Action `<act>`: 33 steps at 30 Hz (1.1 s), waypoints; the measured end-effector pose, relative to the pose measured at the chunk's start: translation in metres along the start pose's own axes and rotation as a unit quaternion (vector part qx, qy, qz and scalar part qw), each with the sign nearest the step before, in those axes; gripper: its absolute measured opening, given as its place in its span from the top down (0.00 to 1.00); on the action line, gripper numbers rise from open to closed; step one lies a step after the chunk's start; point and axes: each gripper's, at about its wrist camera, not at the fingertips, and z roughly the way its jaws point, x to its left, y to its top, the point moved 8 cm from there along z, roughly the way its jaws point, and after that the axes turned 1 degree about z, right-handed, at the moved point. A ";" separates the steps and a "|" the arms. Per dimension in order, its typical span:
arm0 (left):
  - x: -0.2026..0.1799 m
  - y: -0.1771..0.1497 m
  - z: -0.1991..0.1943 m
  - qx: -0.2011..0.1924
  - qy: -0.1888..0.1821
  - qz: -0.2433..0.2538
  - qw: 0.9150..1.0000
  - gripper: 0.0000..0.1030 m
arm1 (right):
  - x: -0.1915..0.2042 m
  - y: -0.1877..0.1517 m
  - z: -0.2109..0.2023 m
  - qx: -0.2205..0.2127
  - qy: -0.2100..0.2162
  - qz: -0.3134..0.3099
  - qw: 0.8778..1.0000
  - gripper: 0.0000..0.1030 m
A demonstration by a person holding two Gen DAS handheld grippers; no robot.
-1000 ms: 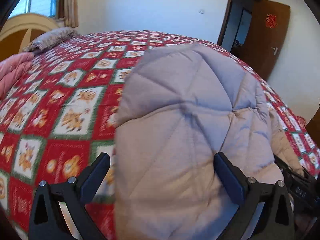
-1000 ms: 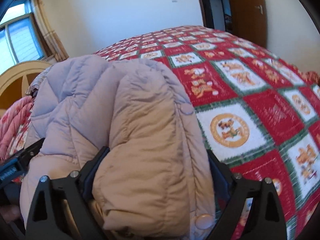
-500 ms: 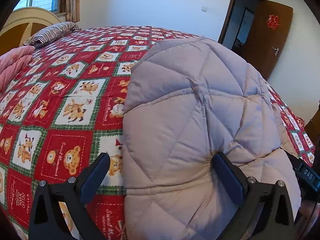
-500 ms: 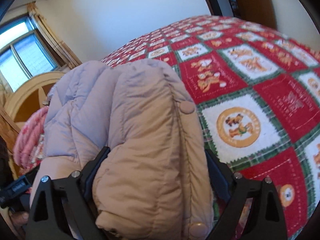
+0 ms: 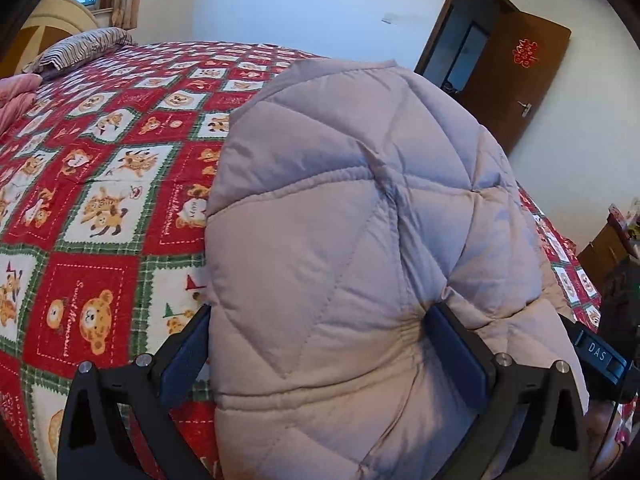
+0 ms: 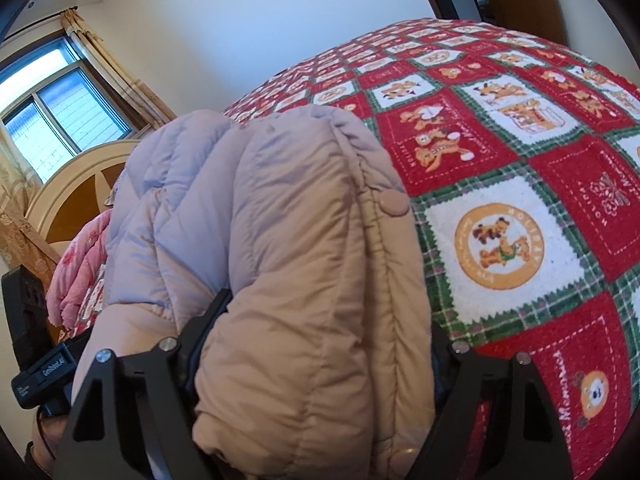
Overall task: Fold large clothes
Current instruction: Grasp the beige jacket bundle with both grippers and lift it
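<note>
Both claws pinch the folded quilted jacket (image 5: 360, 260) lying on the red patchwork bedspread (image 5: 100, 200): the left gripper (image 5: 320, 344) squeezes its near edge between wide-set fingers, and the right gripper (image 6: 320, 344) clamps the thick tan roll. Compared with a second ago, the right jaws have just been closing inward onto the padding, and the left pads now dent the fabric.

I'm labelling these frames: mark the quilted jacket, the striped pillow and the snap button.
quilted jacket (image 5: 340, 248): left wrist view, on its stitched back panel.
striped pillow (image 5: 82, 46): left wrist view, on its top face at the bed's far end.
snap button (image 6: 394, 203): right wrist view, on the round cap along the jacket's front edge.
</note>
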 end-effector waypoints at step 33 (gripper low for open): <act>-0.010 0.002 0.008 0.009 -0.025 0.016 1.000 0.01 | 0.006 0.001 0.009 0.010 0.000 0.006 1.000 0.32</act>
